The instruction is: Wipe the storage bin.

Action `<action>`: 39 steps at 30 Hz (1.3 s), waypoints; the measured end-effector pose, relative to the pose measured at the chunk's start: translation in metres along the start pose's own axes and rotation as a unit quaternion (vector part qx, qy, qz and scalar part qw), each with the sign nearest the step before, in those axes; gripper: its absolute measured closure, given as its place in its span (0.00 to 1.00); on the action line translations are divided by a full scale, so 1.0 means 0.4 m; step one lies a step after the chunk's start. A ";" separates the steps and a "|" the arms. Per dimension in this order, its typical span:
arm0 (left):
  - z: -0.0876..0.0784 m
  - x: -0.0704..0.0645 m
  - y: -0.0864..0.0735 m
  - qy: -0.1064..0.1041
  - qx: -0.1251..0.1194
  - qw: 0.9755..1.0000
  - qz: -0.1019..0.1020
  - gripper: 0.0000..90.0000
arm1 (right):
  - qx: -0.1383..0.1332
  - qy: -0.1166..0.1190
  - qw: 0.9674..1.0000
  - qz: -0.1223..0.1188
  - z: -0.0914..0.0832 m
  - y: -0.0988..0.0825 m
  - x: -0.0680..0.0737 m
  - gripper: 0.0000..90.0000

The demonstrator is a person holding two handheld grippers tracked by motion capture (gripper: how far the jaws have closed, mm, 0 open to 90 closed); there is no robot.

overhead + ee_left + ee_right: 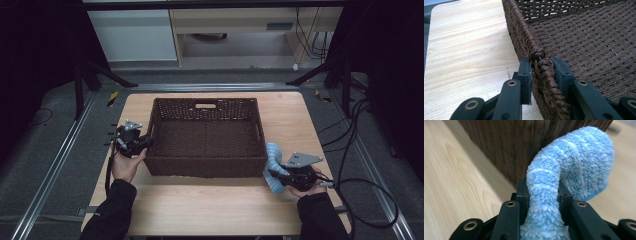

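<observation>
Right gripper view: fluffy blue cloth (564, 170) pinched between right tongs (543, 195).

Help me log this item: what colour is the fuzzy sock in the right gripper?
Light blue with faint paler stripes, clearest in the right gripper view: sock.

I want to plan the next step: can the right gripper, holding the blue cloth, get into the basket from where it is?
Probably yes. The right gripper grips the blue cloth just outside the basket, whose top is open; only the near wall must be cleared.

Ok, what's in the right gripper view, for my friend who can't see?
The right tongs squeeze a fluffy blue cloth that curls up and over. Behind it stands the brown woven basket on a pale wooden table.
</observation>
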State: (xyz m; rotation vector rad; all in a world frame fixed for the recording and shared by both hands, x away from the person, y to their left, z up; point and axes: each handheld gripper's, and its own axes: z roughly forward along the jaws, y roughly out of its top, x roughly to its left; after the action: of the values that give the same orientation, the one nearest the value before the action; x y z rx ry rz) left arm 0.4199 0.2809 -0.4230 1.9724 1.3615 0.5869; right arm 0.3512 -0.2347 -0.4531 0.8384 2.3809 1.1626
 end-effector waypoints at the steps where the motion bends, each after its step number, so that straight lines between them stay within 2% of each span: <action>1: 0.000 0.000 0.000 0.000 0.000 1.000 0.000 0.78 | -0.011 -0.005 1.000 -0.003 -0.015 0.011 0.001 0.79; 3: 0.000 0.000 0.000 0.000 0.000 1.000 0.000 0.78 | -0.030 -0.010 0.999 -0.007 -0.040 0.030 0.007 0.79; 5: 0.000 0.000 0.000 0.000 0.000 1.000 0.000 0.78 | -0.035 -0.014 0.999 -0.014 -0.054 0.040 0.014 0.79; 7: 0.000 -0.001 0.000 0.001 0.000 1.000 0.001 0.78 | -0.034 -0.013 0.999 -0.011 -0.052 0.034 0.017 0.79; 11: 0.000 -0.001 0.000 0.001 0.000 1.000 0.000 0.78 | -0.017 -0.006 1.000 -0.003 -0.033 0.009 0.022 0.79; 15: 0.000 -0.001 0.000 0.001 0.000 1.000 0.000 0.78 | 0.015 0.003 1.000 0.000 -0.009 -0.022 0.038 0.79; 18: 0.000 -0.001 0.000 0.000 0.000 1.000 0.000 0.78 | 0.019 0.002 1.000 -0.001 -0.010 -0.023 0.041 0.79; 20: 0.000 -0.001 0.000 0.001 0.001 1.000 0.001 0.78 | 0.002 -0.004 1.000 0.000 -0.031 -0.009 0.039 0.79; 21: 0.000 0.000 0.000 0.000 0.000 1.000 0.000 0.78 | -0.017 -0.008 1.000 0.003 -0.050 0.004 0.039 0.78; 25: -0.001 -0.001 -0.001 0.000 0.000 1.000 0.000 0.78 | -0.051 -0.023 0.998 -0.011 -0.101 0.044 0.049 0.78; 29: -0.001 -0.002 0.000 0.001 0.001 1.000 0.000 0.78 | -0.035 -0.019 0.999 -0.008 -0.087 0.032 0.056 0.79; 36: -0.001 -0.002 0.000 0.001 0.001 1.000 0.001 0.78 | 0.017 -0.005 1.000 0.007 -0.037 -0.025 0.067 0.79; 39: -0.001 -0.002 0.000 0.002 0.001 1.000 0.001 0.78 | 0.044 -0.001 0.999 0.003 -0.014 -0.040 0.077 0.79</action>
State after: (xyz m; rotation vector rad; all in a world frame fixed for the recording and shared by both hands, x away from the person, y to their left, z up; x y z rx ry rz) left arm 0.4192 0.2802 -0.4229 1.9755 1.3624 0.5902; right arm 0.3190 -0.2259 -0.4645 0.8739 2.4447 1.0663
